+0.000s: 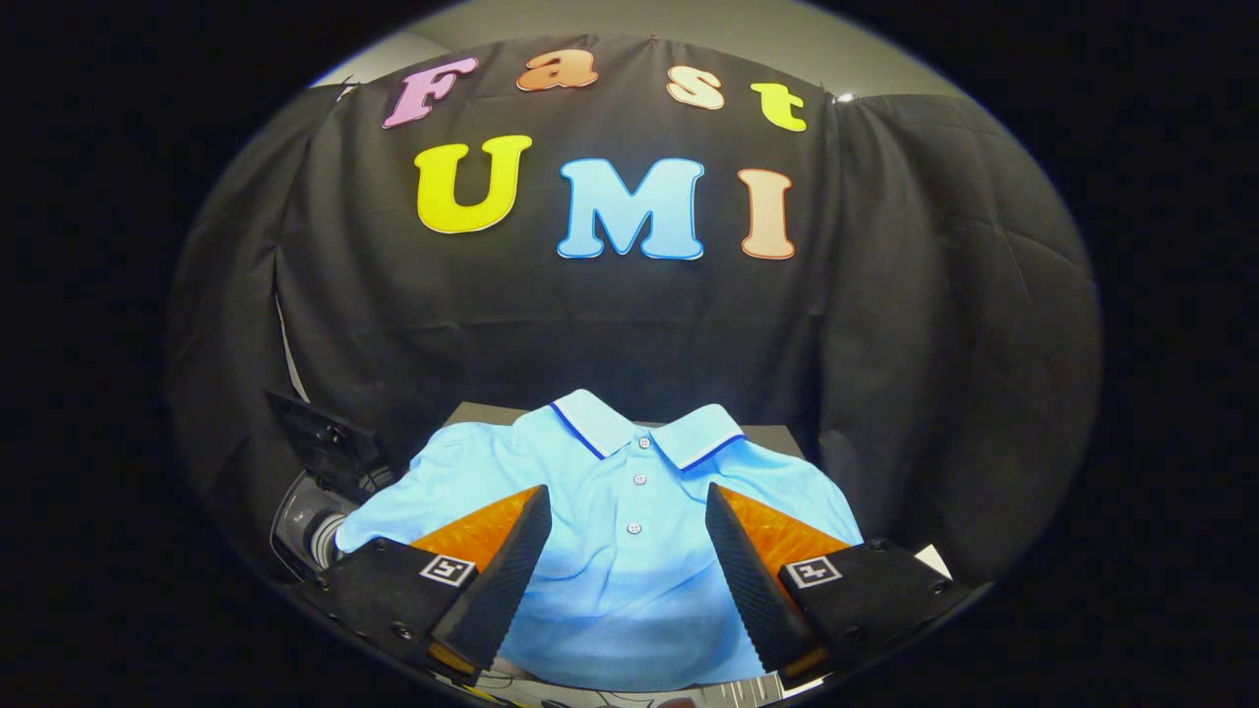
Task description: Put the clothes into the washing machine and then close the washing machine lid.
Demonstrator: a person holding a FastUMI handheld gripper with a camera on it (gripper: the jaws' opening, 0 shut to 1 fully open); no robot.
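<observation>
— Though the washing machine (pixel 313 511) peeks out just left of the polo shirt (pixel 629 551), where is the shirt itself?
— Laid flat, collar toward the wall, directly below the gripper (pixel 629 551).
— And the fingers?
— Spread wide, holding nothing, one over each side of the shirt's button placket.

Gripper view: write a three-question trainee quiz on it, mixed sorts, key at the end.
1. True or false: the gripper has its fingers shut on the polo shirt.
2. Multiple choice: the shirt's collar lies (a) between the fingers, (b) beyond them, (c) behind them.
3. Fill in: beside the shirt's sleeve, next to the grey drum, the washing machine's dark lid stands ____.

Key: 1 false, the fingers are spread apart over the shirt; 2 b; 3 open.
</observation>
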